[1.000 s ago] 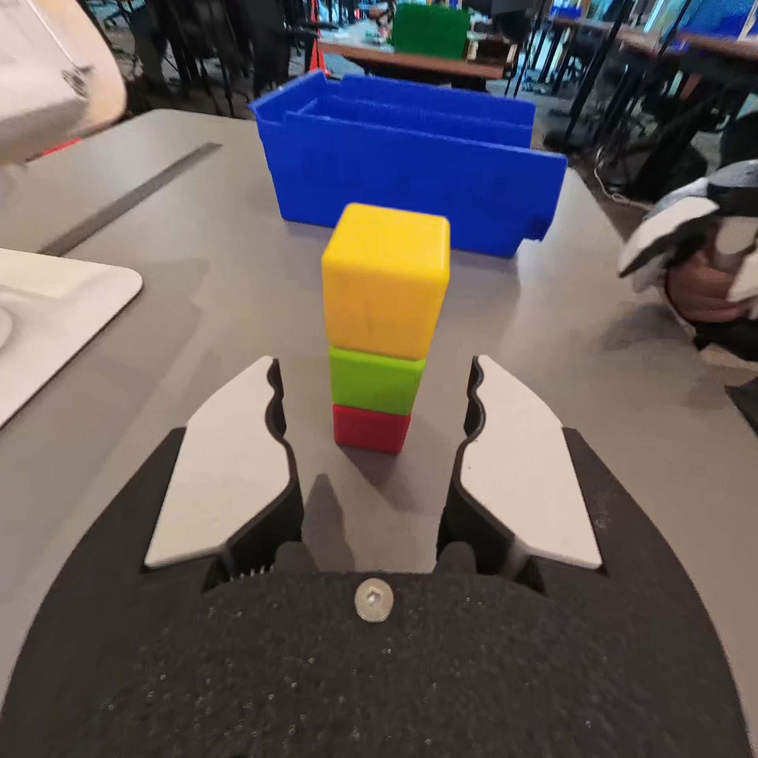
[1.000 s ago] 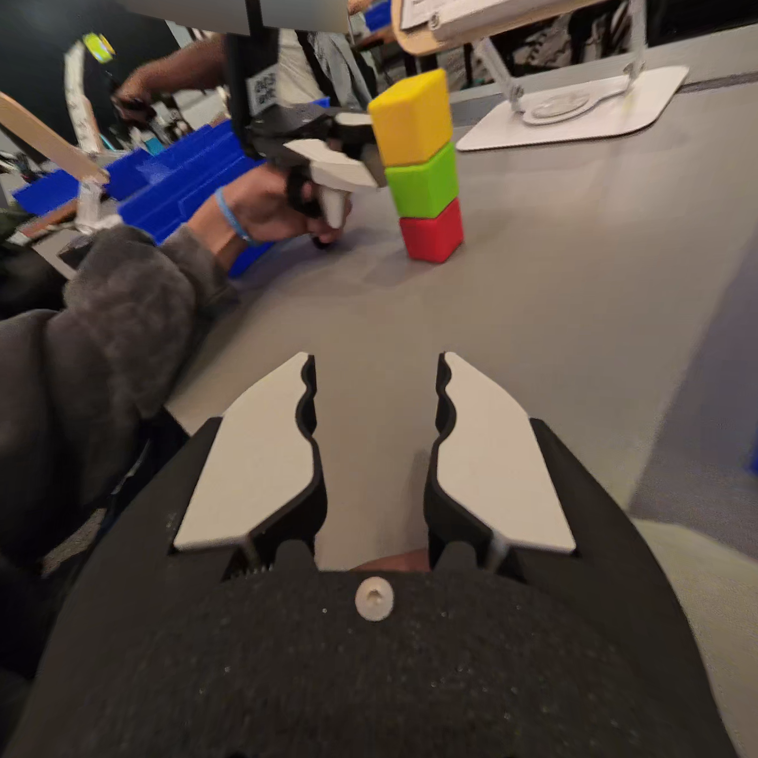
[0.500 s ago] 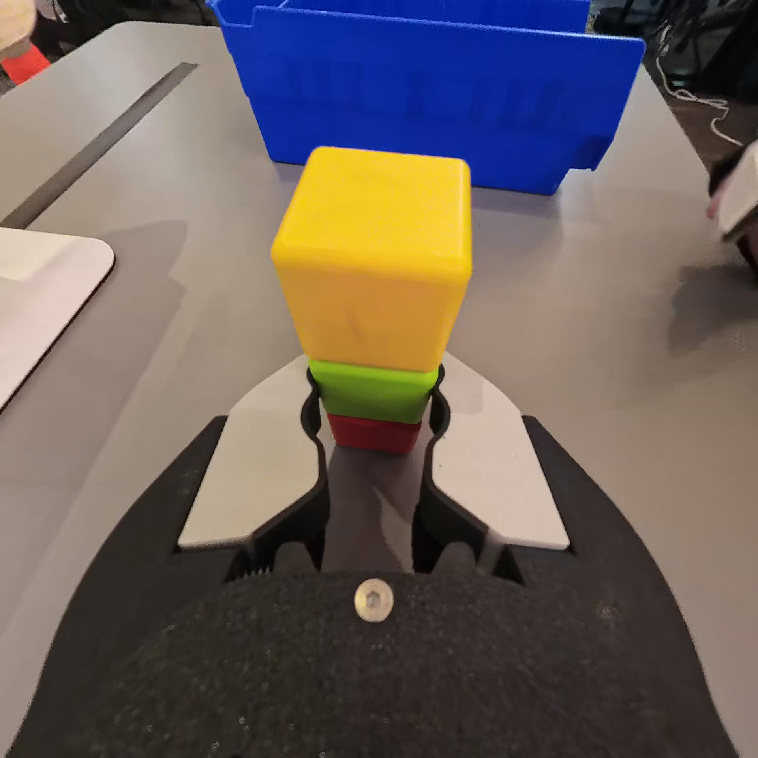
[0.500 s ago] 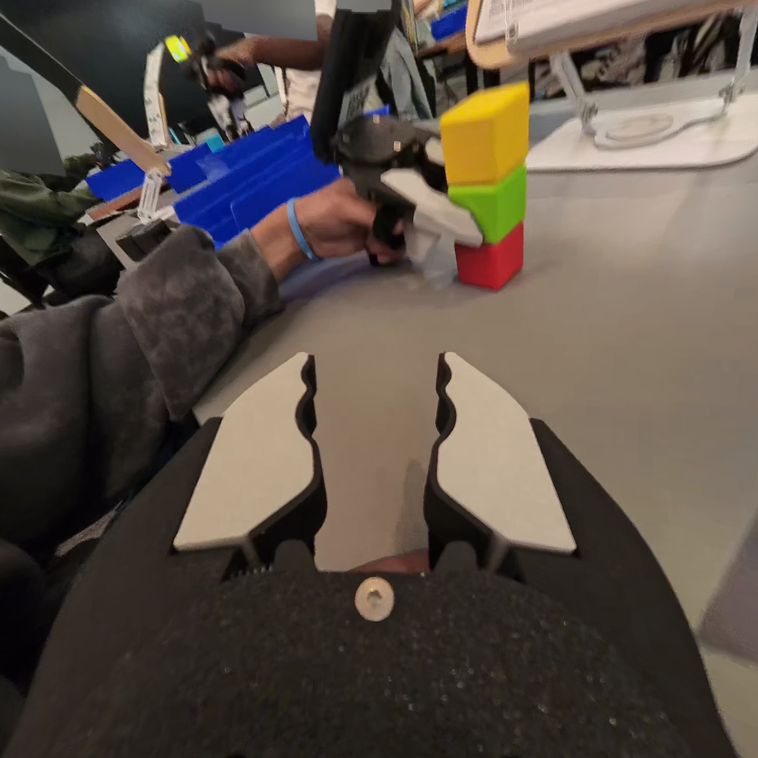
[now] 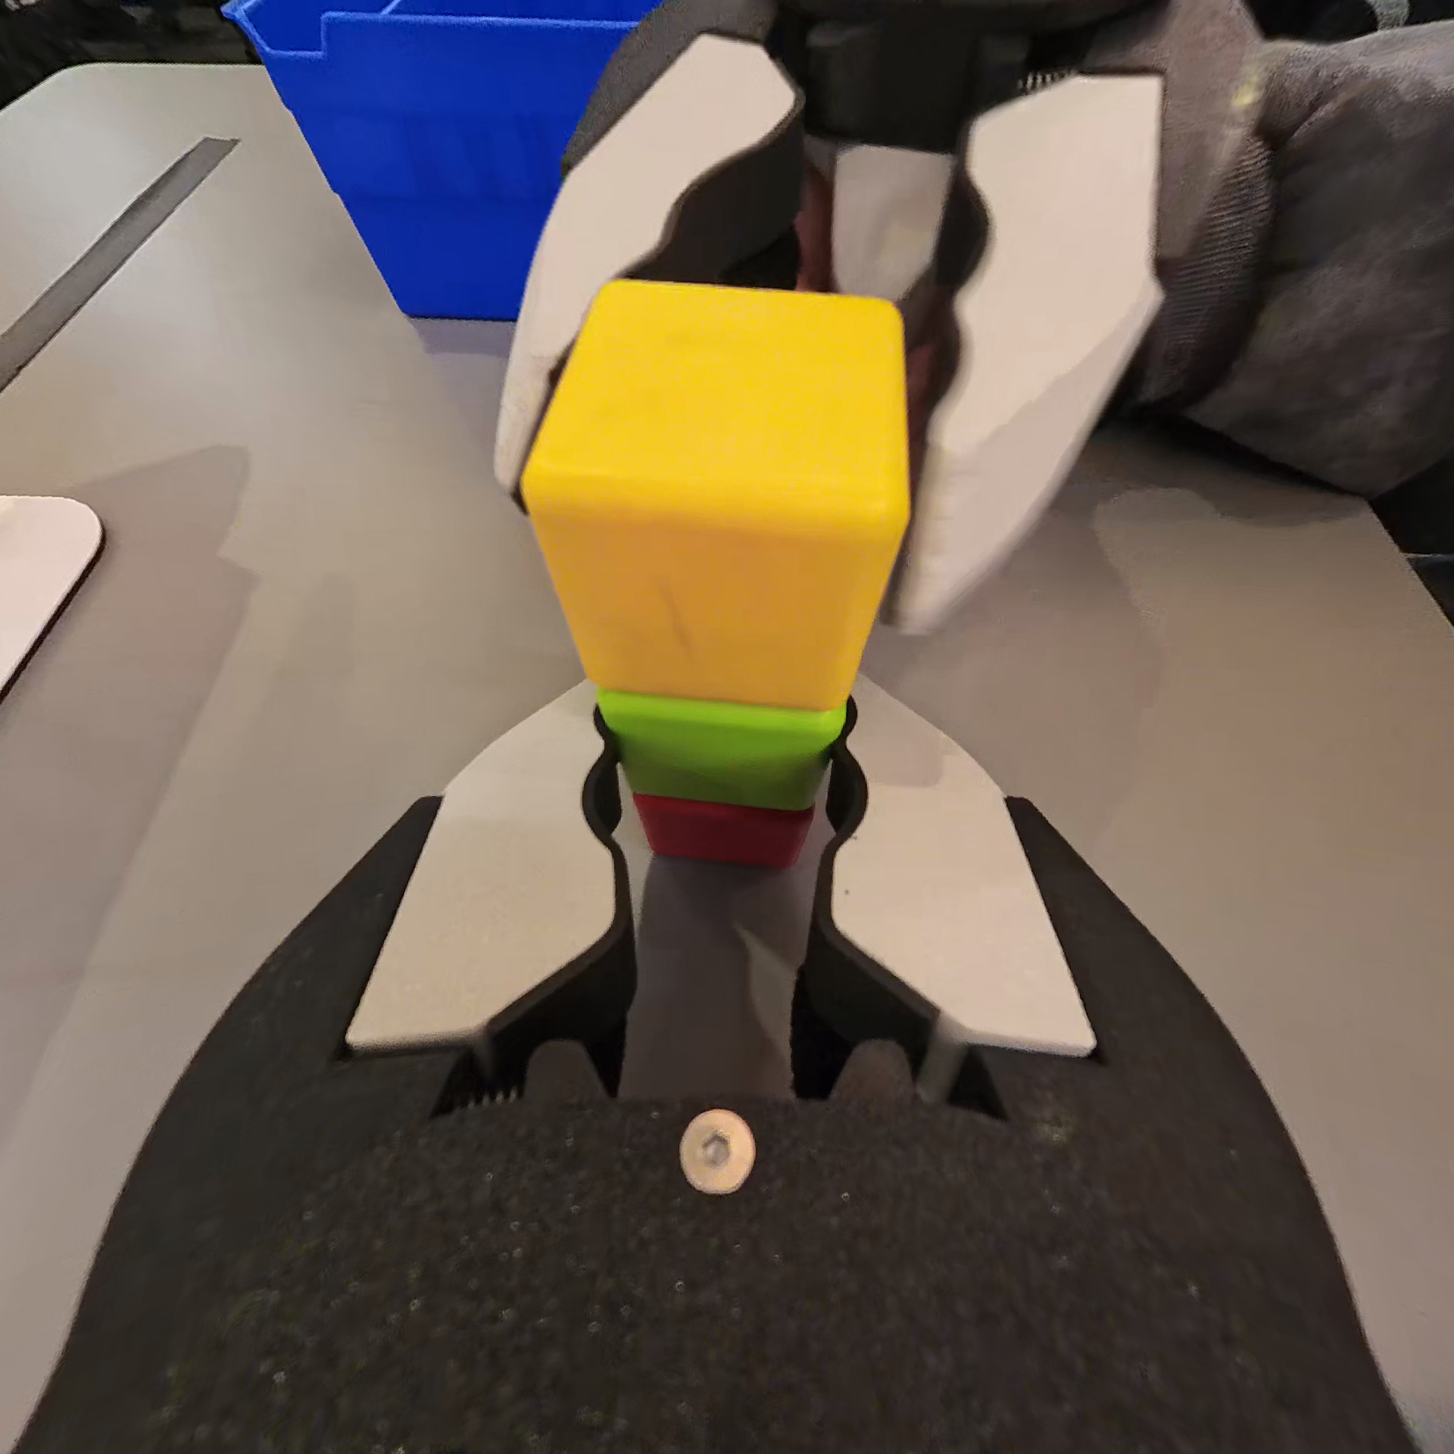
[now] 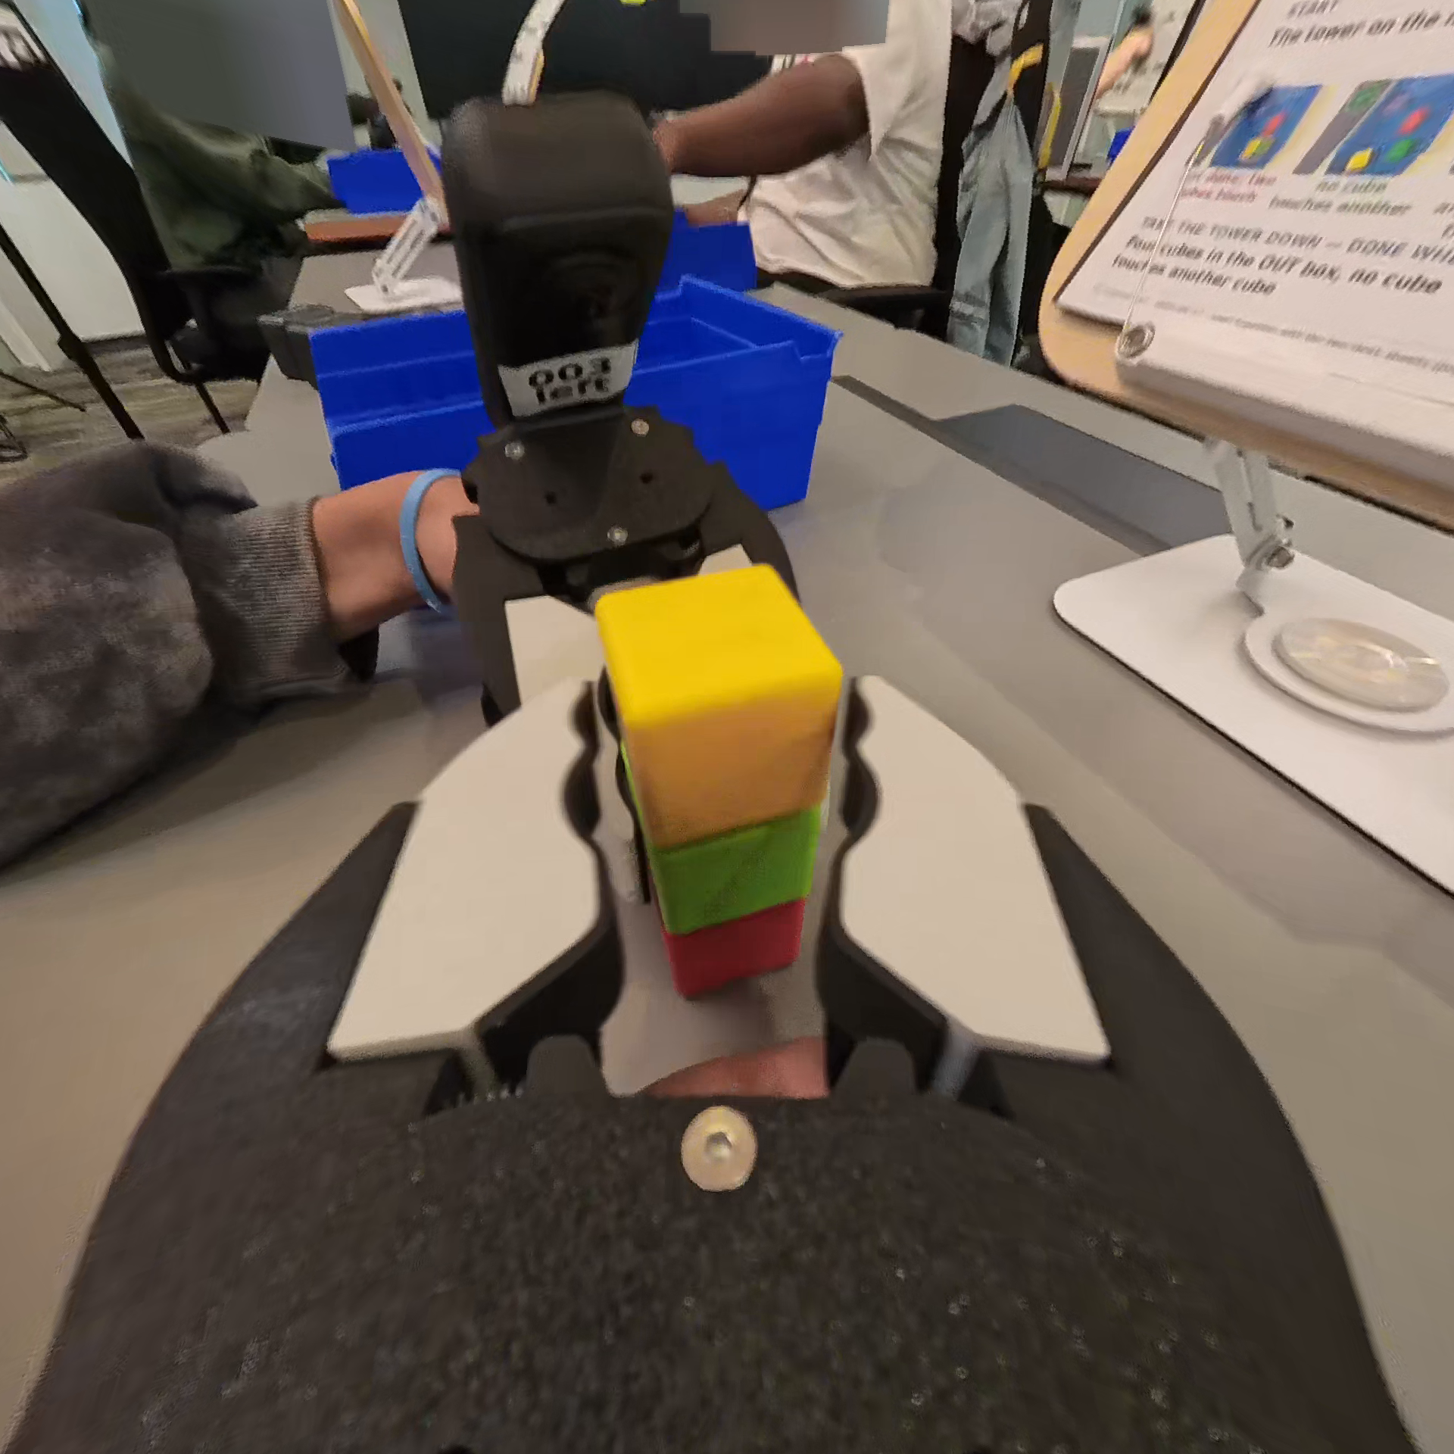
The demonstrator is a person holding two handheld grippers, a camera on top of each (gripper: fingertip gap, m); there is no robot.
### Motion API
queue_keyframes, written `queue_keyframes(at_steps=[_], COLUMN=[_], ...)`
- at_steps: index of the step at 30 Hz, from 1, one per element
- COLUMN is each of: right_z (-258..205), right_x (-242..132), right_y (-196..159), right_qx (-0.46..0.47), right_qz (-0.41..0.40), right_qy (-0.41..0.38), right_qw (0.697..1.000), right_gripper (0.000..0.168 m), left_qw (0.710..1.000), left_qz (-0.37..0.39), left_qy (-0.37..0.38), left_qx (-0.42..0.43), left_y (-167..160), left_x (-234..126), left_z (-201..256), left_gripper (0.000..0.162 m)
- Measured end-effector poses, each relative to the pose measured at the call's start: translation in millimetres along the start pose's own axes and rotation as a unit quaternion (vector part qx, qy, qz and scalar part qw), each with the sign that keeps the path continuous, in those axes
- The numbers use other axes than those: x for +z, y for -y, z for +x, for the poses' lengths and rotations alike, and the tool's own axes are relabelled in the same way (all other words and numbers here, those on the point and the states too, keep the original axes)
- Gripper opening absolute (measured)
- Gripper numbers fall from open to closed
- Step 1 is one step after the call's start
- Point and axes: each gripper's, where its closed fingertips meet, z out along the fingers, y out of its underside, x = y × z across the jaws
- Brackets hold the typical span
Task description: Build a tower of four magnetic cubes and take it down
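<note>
A: What has moved since a second ago?

B: Both grippers have closed in on the tower. The left gripper [image 5: 722, 736], then spread wide and short of the tower, now has its tips pressed on the sides of the green cube [image 5: 720, 751], gripping it. The right gripper [image 6: 720, 712], which hung back over bare table, now brackets the yellow cube [image 6: 720, 692] from the opposite side. Its tips sit just beside the cube; whether they clamp it I cannot tell.

A: How far along is the task?

B: The tower stands upright in the middle of the grey table [image 5: 275, 629], and only three cubes show. My guess is take-down, with the top cube about to be pulled off while the lower ones are braced. No fourth cube is in view.

A: Count things, near to far.

B: Two grippers. Three cubes: red cube [image 5: 720, 835] at the bottom, green, yellow on top. Beyond them, blue bins [image 6: 732, 378], at least two. To the right, one stand [image 6: 1180, 621] holding an instruction sheet.
</note>
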Motion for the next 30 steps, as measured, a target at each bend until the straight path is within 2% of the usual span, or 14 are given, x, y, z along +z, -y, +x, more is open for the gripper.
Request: queue_keyframes(at_steps=[1,5,9,12,14,17,19,21,23,25,27,30], right_z=[-0.2,1.2,5.5,-2.9,-4.8,29.1,68.7,108.8,133.6,141.2,137.2,136.2], right_x=[1.2,0.7,-24.5,-56.3,-91.1,-161.8,-212.4,-257.3,-287.5,-305.5,-310.5,-314.7], right_y=[2.7,4.8,54.6,98.1,126.9,148.5,135.9,93.0,35.3,-19.4,-59.1,-99.5], right_qx=[0.004,0.024,0.068,0.019,-0.027,-0.069,-0.058,-0.018,0.019,0.058,0.092,0.113], right_qz=[0.008,0.014,0.123,0.118,0.094,0.019,-0.070,-0.202,-0.340,-0.448,-0.511,-0.573], right_qy=[0.007,0.018,0.018,-0.033,-0.092,-0.233,-0.317,-0.372,-0.367,-0.327,-0.277,-0.244], right_qw=[1.000,0.999,0.990,0.992,0.991,0.970,0.944,0.906,0.865,0.830,0.808,0.774], right_gripper=[0.053,0.052,0.052,0.052,0.052,0.052,0.052,0.052,0.052,0.052,0.052,0.052], left_qw=[1.000,1.000,1.000,1.000,1.000,1.000,1.000,1.000,1.000,1.000,1.000,1.000], left_qz=[0.000,0.001,0.000,0.000,0.000,0.000,0.000,0.000,0.000,0.000,0.000,0.000], left_qy=[-0.001,-0.007,-0.002,-0.001,-0.002,-0.001,0.001,0.001,0.001,0.001,0.001,0.001], left_qx=[0.000,-0.005,0.006,0.005,0.004,0.002,0.002,0.002,0.002,0.002,0.002,0.002], left_y=[0.1,0.3,0.6,0.8,0.8,1.1,1.3,1.5,1.5,1.5,1.5,1.6], left_x=[-0.1,-0.2,1.4,1.5,1.5,1.9,2.3,2.7,2.7,2.7,2.7,2.8], left_z=[0.2,0.7,2.5,2.5,2.4,2.4,2.3,2.3,2.4,2.4,2.4,2.3], left_gripper=[0.050,0.050,0.050,0.050,0.050,0.050,0.050,0.050,0.050,0.050,0.050,0.050])
